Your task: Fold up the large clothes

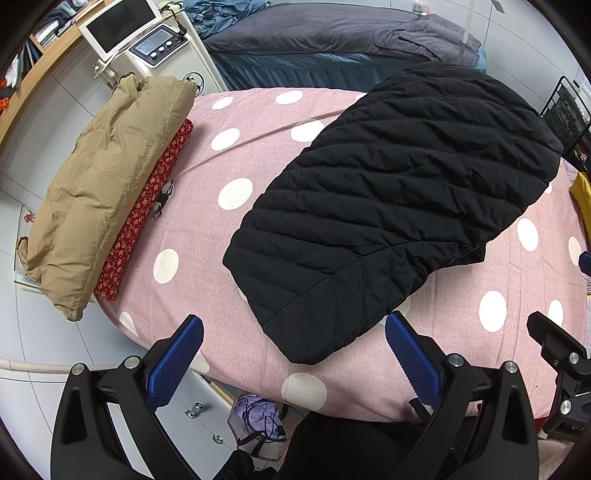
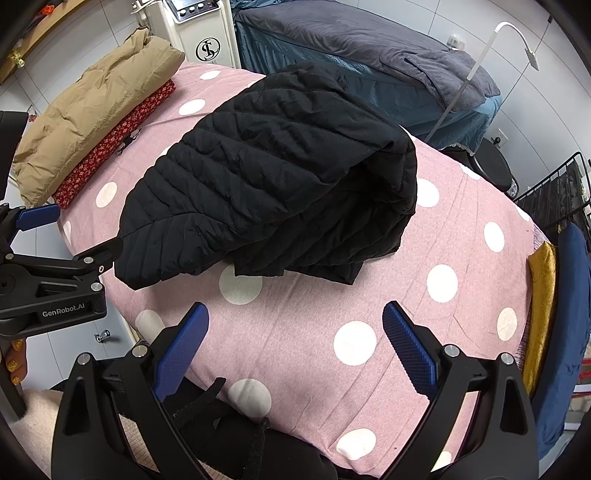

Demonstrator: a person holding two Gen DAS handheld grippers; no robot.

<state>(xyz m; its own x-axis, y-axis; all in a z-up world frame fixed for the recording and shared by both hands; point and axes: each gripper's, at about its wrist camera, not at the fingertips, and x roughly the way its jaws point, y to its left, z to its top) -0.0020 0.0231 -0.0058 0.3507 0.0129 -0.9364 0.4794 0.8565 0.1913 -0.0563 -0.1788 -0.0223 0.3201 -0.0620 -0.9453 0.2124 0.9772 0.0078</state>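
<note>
Both grippers wide open, holding nothing: left gripper (image 1: 293, 328) with its blue-padded fingers spread above the near edge of the pink polka-dot sheet (image 1: 229, 258), right gripper (image 2: 295, 315) likewise spread over bare sheet near the front edge. Black quilted jacket (image 1: 399, 199) lies folded on the sheet, centre to far right in the left wrist view, its near corner just beyond and between the left fingers, not touched by them. From the right wrist view the same jacket (image 2: 273, 177) shows doubled layers along its right and near edges, well beyond the right fingertips. Left gripper's body also visible at the left margin of the right wrist view, one blue finger (image 2: 38, 214) just beside the jacket's left corner; contact cannot be judged. Tan padded coat (image 1: 107, 184) sits folded along the sheet's far left edge, on top of a red floral cloth (image 1: 147, 210). Behind the table: a dark grey bed (image 1: 332, 33) and a white machine with a screen (image 1: 162, 44). Mustard fabric (image 2: 541, 295) at the right edge of the sheet
</note>
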